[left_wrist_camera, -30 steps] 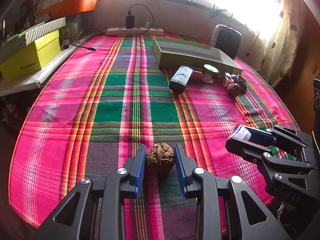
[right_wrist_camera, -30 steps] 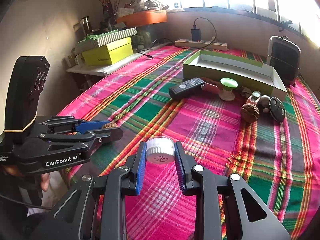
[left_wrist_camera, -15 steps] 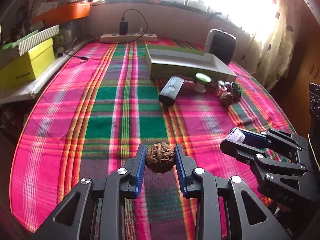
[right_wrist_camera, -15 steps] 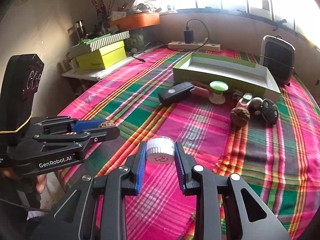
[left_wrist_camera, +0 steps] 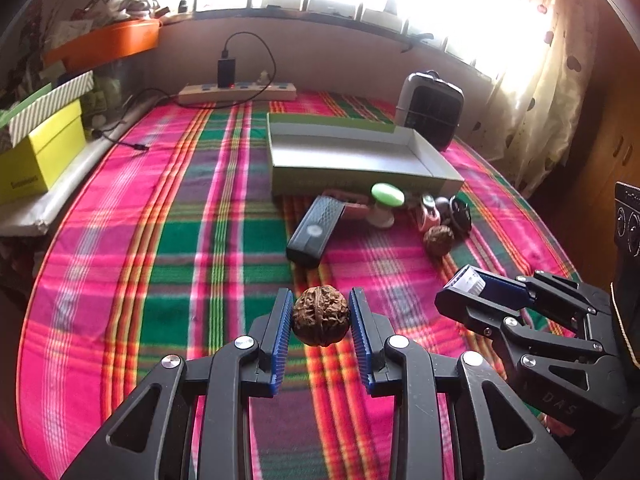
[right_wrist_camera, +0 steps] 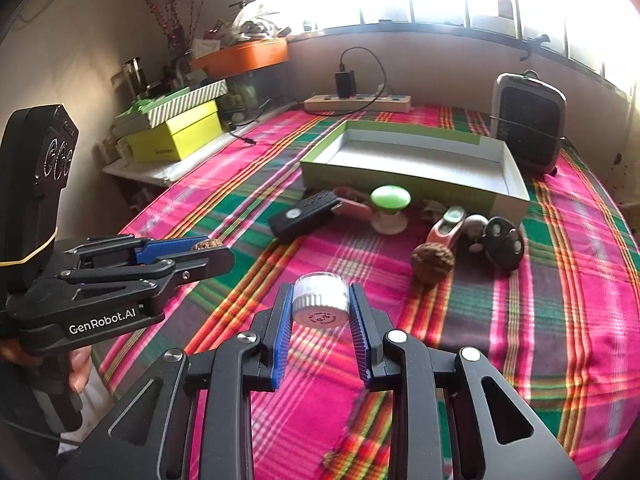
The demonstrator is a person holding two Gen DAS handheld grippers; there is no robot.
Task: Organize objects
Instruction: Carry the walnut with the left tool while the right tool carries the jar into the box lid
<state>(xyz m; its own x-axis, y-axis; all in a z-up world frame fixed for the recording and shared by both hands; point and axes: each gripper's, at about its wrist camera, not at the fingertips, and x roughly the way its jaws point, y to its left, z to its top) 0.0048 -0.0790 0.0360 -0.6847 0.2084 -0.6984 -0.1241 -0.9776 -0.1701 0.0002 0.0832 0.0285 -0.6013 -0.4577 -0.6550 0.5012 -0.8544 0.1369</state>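
Walnut point(left_wrist_camera: 320, 316) clamped in left tool point(left_wrist_camera: 320, 320), lifted above desk point(left_wrist_camera: 120, 240); white cap point(right_wrist_camera: 320, 304) pinched in right tool point(right_wrist_camera: 320, 308), also airborne. Green tray point(right_wrist_camera: 420, 152) at far side looks empty, so est. nothing sorted yet. Left beside tray: remote point(right_wrist_camera: 304, 216), green-top knob point(right_wrist_camera: 390, 200), 2nd walnut point(right_wrist_camera: 434, 262), key fob point(right_wrist_camera: 502, 240), misc. bits. Legible: "GenRobot.AI" on left tool body; cap print unreadable.

Rough, wrinkled walnut point(left_wrist_camera: 320, 315); ribbed white plastic bottle point(right_wrist_camera: 320, 304); soft woven plaid cloth point(left_wrist_camera: 160, 248).
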